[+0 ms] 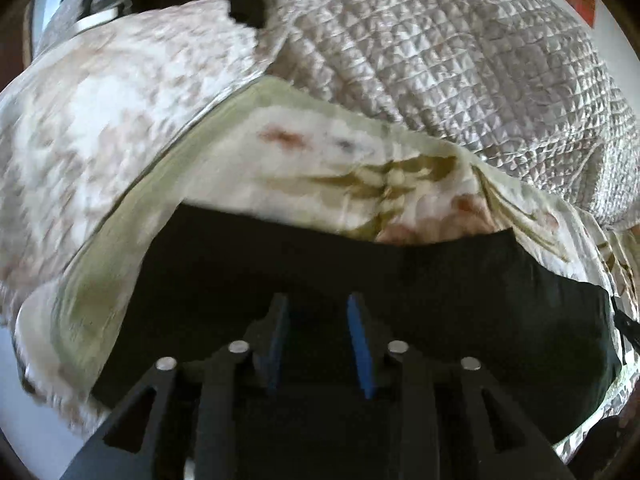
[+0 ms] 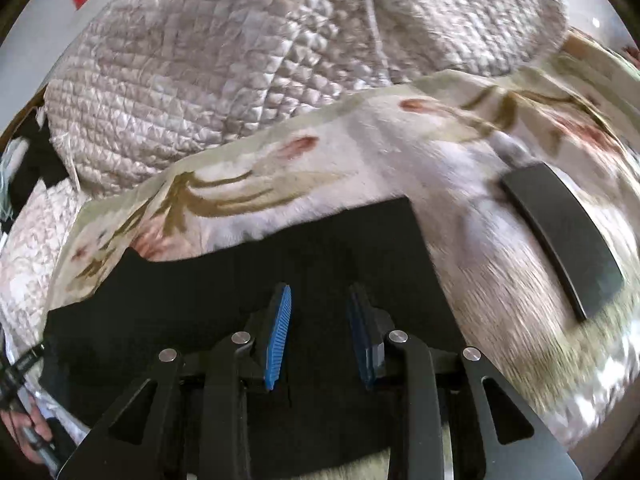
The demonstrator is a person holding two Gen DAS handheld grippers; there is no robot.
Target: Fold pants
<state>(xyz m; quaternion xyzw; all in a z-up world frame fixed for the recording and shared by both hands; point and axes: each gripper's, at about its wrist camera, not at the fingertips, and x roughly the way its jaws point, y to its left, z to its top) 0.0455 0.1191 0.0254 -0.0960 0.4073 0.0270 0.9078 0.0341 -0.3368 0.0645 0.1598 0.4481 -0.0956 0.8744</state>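
Jaws of my left gripper (image 1: 320,320) and right gripper (image 2: 320,312) stand apart, gripping nothing, over flat black pants (image 2: 280,248) on the bed (image 2: 360,152)

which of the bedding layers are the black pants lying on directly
The floral blanket, cream with olive leaves and pink blooms, lies directly under the black pants. The quilted silvery bedspread is bunched behind it, apart from the pants.

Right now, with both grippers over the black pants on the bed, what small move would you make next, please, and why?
Probably lower the left gripper and right gripper onto the pants and pinch an edge. Both stand open with nothing between the pads, and the pants lie flat on the floral blanket.
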